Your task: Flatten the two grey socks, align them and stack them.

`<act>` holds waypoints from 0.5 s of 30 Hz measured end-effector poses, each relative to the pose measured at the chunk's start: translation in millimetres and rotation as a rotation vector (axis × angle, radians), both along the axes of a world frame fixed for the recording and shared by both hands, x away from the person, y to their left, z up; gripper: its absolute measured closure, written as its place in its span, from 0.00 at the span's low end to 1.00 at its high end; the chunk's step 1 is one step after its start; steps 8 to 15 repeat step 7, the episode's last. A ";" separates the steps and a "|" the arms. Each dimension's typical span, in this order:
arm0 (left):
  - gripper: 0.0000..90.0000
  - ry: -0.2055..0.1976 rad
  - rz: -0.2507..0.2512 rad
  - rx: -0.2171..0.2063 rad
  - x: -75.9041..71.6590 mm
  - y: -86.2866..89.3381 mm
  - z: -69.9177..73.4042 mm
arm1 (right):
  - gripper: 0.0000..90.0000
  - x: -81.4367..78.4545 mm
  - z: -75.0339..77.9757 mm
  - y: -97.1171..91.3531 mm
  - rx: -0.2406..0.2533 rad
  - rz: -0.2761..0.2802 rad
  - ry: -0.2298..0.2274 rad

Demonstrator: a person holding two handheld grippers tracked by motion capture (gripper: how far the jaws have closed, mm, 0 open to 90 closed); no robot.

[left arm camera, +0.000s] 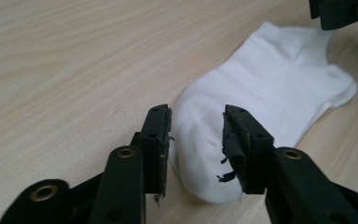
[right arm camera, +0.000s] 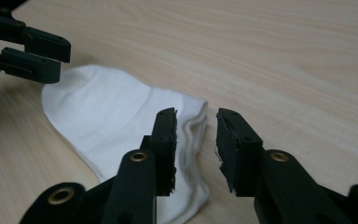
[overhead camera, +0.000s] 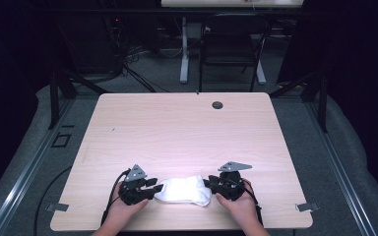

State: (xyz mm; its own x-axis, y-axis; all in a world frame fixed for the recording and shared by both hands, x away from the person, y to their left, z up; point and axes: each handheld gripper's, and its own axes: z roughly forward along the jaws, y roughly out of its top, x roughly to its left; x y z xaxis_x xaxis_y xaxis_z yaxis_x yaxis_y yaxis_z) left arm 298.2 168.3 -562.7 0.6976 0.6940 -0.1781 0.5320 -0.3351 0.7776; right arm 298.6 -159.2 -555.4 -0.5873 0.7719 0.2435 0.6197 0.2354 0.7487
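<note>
A white ankle sock (overhead camera: 184, 191) lies flat on the wooden table (overhead camera: 177, 128) near its front edge, between my two grippers. My left gripper (overhead camera: 158, 186) is at the sock's left end. In the left gripper view its jaws stand apart around the rounded end of the sock (left arm camera: 270, 88), and the left gripper (left arm camera: 196, 116) pads do not press on it. My right gripper (overhead camera: 209, 183) is at the sock's right end. In the right gripper view the right gripper (right arm camera: 196, 119) is open, with the cuff edge of the sock (right arm camera: 107, 112) beside its left jaw.
A round cable hole (overhead camera: 217, 104) sits near the table's far edge. Small metal clips (overhead camera: 58, 207) (overhead camera: 307, 206) mark the front corners. Beyond the table stand a black chair (overhead camera: 231, 44) and a white desk leg (overhead camera: 184, 49) on grey floor.
</note>
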 end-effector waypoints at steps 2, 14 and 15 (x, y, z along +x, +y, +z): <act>0.61 -0.016 0.000 -0.006 -0.3 2.5 3.2 | 0.72 -0.7 2.0 -1.9 0.015 -0.003 -0.014; 0.55 -0.056 0.028 -0.001 -1.9 14.7 13.6 | 0.68 -4.0 10.9 -10.7 0.049 -0.032 -0.066; 0.55 -0.056 0.028 -0.001 -1.9 14.7 13.6 | 0.68 -4.0 10.9 -10.7 0.049 -0.032 -0.066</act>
